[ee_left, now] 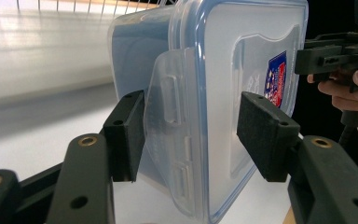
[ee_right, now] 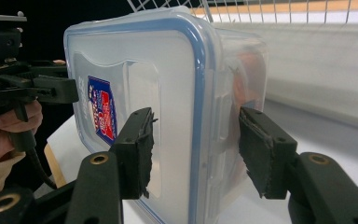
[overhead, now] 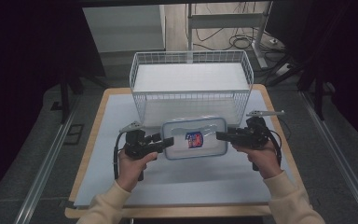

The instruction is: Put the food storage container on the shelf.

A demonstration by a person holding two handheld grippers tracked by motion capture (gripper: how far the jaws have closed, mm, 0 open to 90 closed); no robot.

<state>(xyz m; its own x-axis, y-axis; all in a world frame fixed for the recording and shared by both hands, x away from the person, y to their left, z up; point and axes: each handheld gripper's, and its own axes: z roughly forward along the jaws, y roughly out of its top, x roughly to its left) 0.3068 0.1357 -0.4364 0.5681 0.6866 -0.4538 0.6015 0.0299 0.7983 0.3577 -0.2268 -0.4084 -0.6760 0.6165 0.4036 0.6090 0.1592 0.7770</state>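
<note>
container: a clear plastic lidded box point(overhead: 194, 138) with a blue seal rim and a small sticker is sitting at the middle of the worktop point(overhead: 121, 186), just near of the white wire basket point(overhead: 191, 81).
left gripper point(overhead: 167, 142): its jaws are clamping the box's left end, one pad on the lid, the other under the base, over the side latch flap point(ee_left: 170, 100).
right gripper point(overhead: 221, 136): its jaws are clamping the right end likewise, across the lid and base.
handling: the box is likely behaving as light and stiff but smooth, so slipping is the risk; the walls are probably flexing a little under the pads.
hold: gripping both short ends evenly is keeping it level.
</note>
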